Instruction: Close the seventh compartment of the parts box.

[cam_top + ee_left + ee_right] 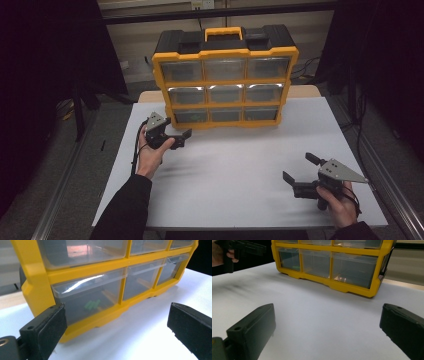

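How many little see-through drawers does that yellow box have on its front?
9, in three rows of three on the yellow box: top row, middle row, bottom row. All are shut. The left gripper is near the bottom-left drawer.

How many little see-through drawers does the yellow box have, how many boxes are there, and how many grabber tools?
Clear drawers: 9
Yellow organizer box: 1
Hand-held grippers: 2, the left hand-held gripper and the right hand-held gripper, both open
Total: 12
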`<act>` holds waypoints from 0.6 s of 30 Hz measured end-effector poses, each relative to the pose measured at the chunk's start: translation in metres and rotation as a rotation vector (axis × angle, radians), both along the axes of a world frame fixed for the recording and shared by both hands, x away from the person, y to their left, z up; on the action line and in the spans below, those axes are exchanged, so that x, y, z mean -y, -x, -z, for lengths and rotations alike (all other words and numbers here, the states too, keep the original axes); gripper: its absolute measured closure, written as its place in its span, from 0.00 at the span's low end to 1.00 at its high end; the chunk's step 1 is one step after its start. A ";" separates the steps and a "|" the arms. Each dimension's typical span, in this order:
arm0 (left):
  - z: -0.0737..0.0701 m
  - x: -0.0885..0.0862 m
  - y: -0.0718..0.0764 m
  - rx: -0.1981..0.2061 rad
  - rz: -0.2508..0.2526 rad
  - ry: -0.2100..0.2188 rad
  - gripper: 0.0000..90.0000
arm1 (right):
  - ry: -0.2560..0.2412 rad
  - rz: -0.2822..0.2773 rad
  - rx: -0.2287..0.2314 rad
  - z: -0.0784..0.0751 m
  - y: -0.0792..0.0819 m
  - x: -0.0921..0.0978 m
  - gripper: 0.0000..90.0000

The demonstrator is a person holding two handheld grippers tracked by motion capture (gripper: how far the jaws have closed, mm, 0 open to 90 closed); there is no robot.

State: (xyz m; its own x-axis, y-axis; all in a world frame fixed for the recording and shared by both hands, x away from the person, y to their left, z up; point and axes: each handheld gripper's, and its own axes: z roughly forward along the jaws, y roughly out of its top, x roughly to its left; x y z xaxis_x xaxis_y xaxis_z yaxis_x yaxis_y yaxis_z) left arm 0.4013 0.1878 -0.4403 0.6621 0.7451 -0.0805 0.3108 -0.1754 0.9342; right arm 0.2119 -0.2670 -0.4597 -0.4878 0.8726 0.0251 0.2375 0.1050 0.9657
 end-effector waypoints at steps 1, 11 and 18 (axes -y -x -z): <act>-0.001 -0.001 0.003 0.009 0.004 -0.014 0.03 | -0.001 0.000 -0.001 0.000 0.000 0.000 0.00; -0.004 -0.008 0.029 0.042 0.015 -0.046 0.03 | 0.002 0.001 0.001 0.000 0.000 0.001 0.00; -0.001 -0.014 0.047 0.054 0.004 -0.055 0.03 | 0.001 0.005 0.002 0.000 0.000 0.000 0.00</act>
